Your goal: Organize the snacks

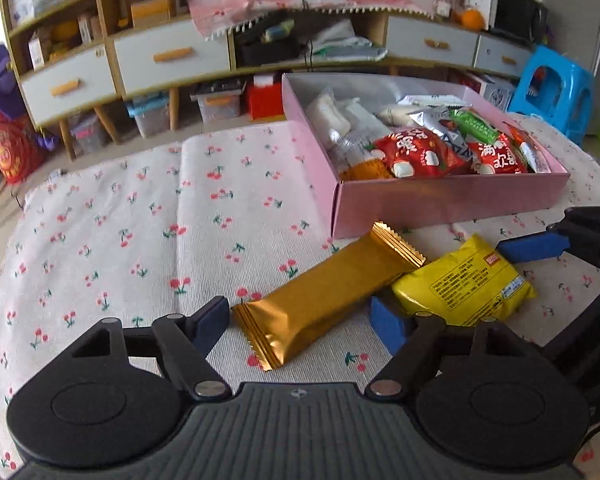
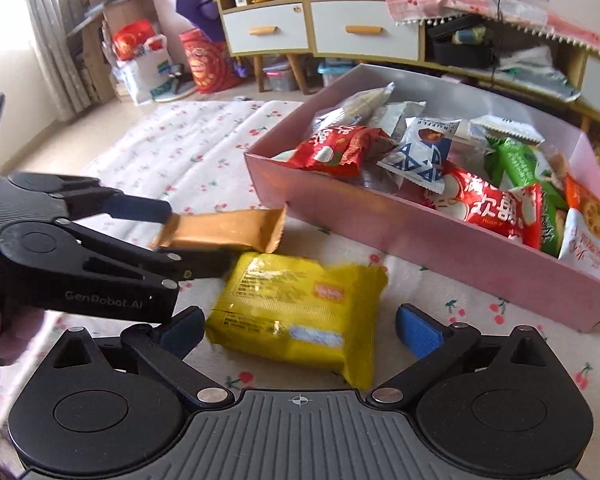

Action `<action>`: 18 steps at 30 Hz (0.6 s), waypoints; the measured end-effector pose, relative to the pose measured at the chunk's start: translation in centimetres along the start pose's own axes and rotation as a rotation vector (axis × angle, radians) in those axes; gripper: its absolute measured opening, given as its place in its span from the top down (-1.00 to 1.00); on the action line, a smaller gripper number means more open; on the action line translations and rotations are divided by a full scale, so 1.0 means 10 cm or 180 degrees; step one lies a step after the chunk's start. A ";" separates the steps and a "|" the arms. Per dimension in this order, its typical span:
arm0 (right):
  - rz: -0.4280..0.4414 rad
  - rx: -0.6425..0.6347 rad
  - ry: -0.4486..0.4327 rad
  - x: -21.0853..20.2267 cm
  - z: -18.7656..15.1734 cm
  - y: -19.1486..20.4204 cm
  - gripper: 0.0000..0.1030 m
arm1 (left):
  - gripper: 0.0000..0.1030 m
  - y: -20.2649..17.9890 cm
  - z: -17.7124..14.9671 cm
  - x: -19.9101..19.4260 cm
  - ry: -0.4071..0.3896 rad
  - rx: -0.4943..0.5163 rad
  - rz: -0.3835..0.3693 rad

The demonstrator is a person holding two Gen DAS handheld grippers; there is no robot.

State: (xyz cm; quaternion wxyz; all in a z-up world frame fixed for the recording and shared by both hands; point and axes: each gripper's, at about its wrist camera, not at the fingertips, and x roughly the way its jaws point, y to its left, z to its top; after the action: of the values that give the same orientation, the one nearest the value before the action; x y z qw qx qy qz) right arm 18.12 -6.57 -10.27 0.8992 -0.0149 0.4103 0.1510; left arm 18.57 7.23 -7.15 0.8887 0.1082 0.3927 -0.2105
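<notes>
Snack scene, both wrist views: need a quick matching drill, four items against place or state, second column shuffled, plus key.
Column 1:
1. gold bar
2. yellow packet
3. green wrapper
4. pink box

Column 2:
A. holds a pile of snacks
B. on the cloth between the open right gripper jaws
C. inside the box
D. on the cloth between the open left gripper jaws

Pairs: 1-D, 2-B, 3-C, 4-A

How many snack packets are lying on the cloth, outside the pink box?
2: a gold bar between the left gripper's fingers, and a yellow packet between the right gripper's.
</notes>
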 end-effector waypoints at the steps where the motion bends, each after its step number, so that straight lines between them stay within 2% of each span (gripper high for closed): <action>1: -0.0021 -0.0013 -0.0015 0.01 -0.01 0.02 -0.99 | -0.42 0.00 0.01 -0.02 -0.0004 0.0033 0.0004; 4: -0.0024 -0.0030 -0.0047 0.00 -0.02 0.02 -0.98 | -0.36 -0.03 0.02 -0.03 -0.0003 0.0143 0.0034; 7: -0.0227 0.0050 -0.0029 0.01 -0.01 0.00 -0.94 | -0.26 -0.02 0.05 -0.04 0.0075 0.0118 0.0002; 8: -0.0304 0.0071 -0.0011 -0.01 -0.01 -0.02 -0.91 | -0.23 -0.02 0.05 -0.05 0.0109 0.0142 -0.0045; 11: -0.0287 0.0221 0.0050 -0.08 -0.03 -0.20 -0.90 | -0.22 -0.06 0.04 -0.08 0.0240 0.0281 -0.0257; 13: -0.0233 0.0218 0.0073 -0.13 -0.07 -0.32 -0.90 | -0.39 -0.12 0.04 -0.10 0.0247 0.0430 -0.0211; 15: -0.0160 0.0116 0.0076 -0.17 -0.11 -0.39 -0.91 | -0.57 -0.19 0.04 -0.09 0.0138 0.0579 -0.0059; 18: -0.0122 0.0074 0.0055 -0.18 -0.13 -0.41 -0.92 | -0.62 -0.26 0.05 -0.02 0.0065 0.0707 0.0011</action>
State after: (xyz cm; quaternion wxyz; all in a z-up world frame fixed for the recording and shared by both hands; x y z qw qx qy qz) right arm 17.23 -11.18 -10.14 0.8985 -0.0137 0.4195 0.1288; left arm 17.59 4.82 -6.68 0.8675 0.2089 0.3758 -0.2501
